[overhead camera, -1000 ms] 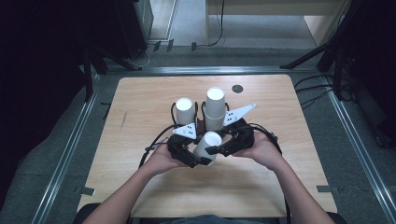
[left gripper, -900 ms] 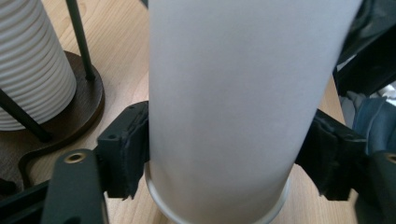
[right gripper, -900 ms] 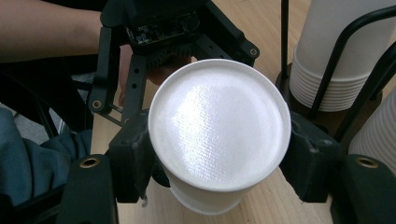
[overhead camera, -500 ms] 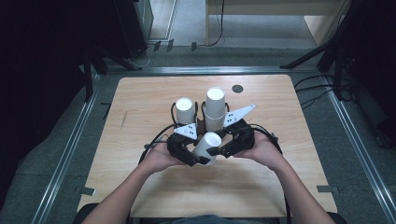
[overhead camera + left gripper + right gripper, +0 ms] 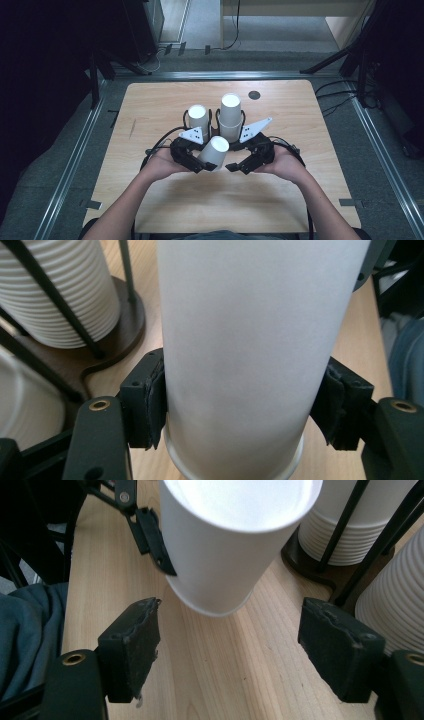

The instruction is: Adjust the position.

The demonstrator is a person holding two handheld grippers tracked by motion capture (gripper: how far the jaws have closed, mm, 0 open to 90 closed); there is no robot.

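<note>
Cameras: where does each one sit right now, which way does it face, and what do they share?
High view: above the person's side, looking forward and down on the table; both forearms, left gripper and right gripper show.
Left gripper view: rides the left gripper, looking along its jaws, clamped on the white cup.
Right gripper view: rides the right gripper, jaws open, just released, facing the cup.
Shared: all see the cup and cup stacks.

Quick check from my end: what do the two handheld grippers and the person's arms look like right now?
Both the left gripper and the right gripper are black, two-jawed, with worn dark pads and brass-ringed holes in the jaw arms. Each carries a grey three-cornered plate with small dark markings, and black cables loop away behind them. The forearms are bare, with no sleeves in sight.
</note>
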